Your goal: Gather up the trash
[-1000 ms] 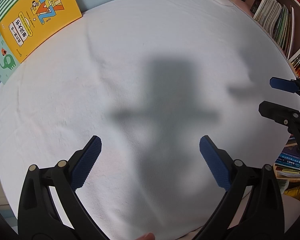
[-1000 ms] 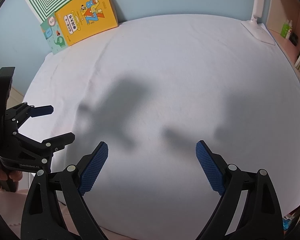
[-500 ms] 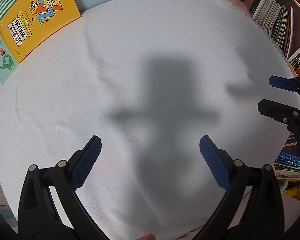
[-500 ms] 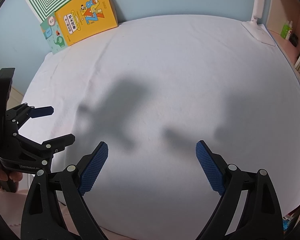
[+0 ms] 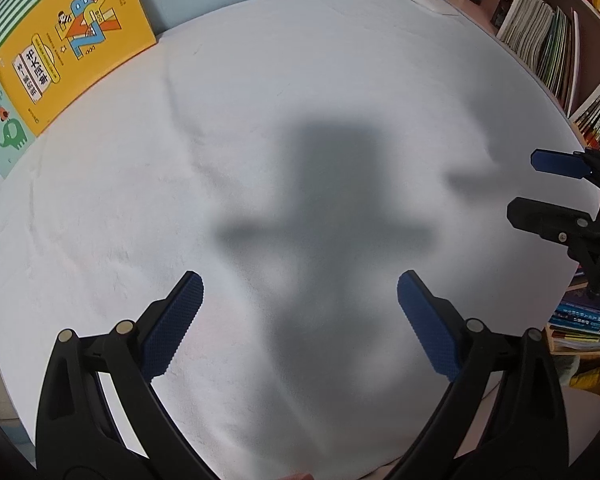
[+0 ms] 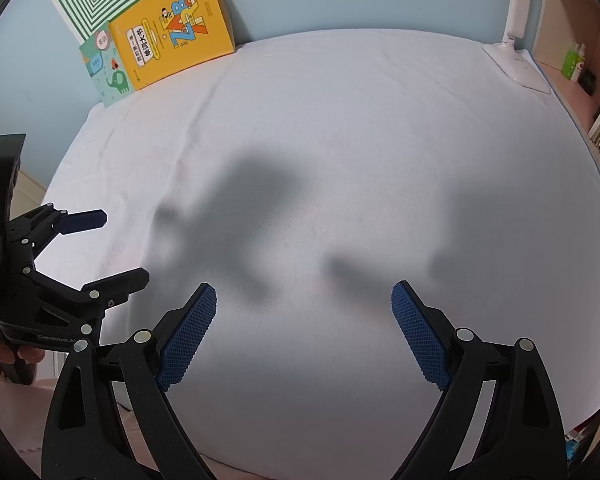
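No trash shows up in either view, so I can't tell where it is. The left gripper [image 5: 300, 322] hangs over the white cloth [image 5: 260, 140] on the desk with its jaws spread wide and nothing between them. Same for the right gripper [image 6: 304, 334], wide and holding nothing. A yellow book [image 6: 172, 56] leans on the blue wall at the back, a white lamp [image 6: 516, 56] sits at the far right corner, and a bookshelf [image 5: 548, 40] stands beside the desk.
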`<action>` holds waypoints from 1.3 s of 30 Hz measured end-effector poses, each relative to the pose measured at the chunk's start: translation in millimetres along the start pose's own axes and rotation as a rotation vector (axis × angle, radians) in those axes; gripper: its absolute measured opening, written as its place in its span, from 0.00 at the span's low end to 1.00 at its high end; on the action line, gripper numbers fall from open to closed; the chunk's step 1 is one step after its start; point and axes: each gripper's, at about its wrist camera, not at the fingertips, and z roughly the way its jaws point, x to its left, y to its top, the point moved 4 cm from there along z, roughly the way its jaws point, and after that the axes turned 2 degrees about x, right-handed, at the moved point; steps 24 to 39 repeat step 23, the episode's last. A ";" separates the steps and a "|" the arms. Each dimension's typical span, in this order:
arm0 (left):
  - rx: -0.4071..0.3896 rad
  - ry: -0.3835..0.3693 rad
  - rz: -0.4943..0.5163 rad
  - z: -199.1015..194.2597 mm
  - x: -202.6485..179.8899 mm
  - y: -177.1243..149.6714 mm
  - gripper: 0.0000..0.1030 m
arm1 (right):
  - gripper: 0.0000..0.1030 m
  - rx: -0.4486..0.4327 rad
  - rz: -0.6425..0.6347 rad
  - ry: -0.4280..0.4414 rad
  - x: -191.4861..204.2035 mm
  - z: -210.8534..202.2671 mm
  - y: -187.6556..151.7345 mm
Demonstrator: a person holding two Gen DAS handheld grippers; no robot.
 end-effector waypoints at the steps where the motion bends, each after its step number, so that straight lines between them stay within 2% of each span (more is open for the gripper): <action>1: -0.003 0.007 0.003 0.0 -0.2 0.6 0.91 | 0.86 0.000 0.001 0.000 -0.3 -0.1 -0.1; 14: -0.004 0.010 0.012 1.9 0.9 0.9 0.91 | 0.86 0.002 0.009 -0.007 -2.3 -1.4 -2.0; 20: -0.002 -0.023 0.009 2.1 1.0 4.1 0.92 | 0.86 0.002 0.012 -0.010 -3.6 -2.1 -2.7; 39: -0.001 -0.024 0.015 2.5 0.0 4.7 0.92 | 0.86 0.002 0.015 -0.011 -5.0 -2.3 -3.1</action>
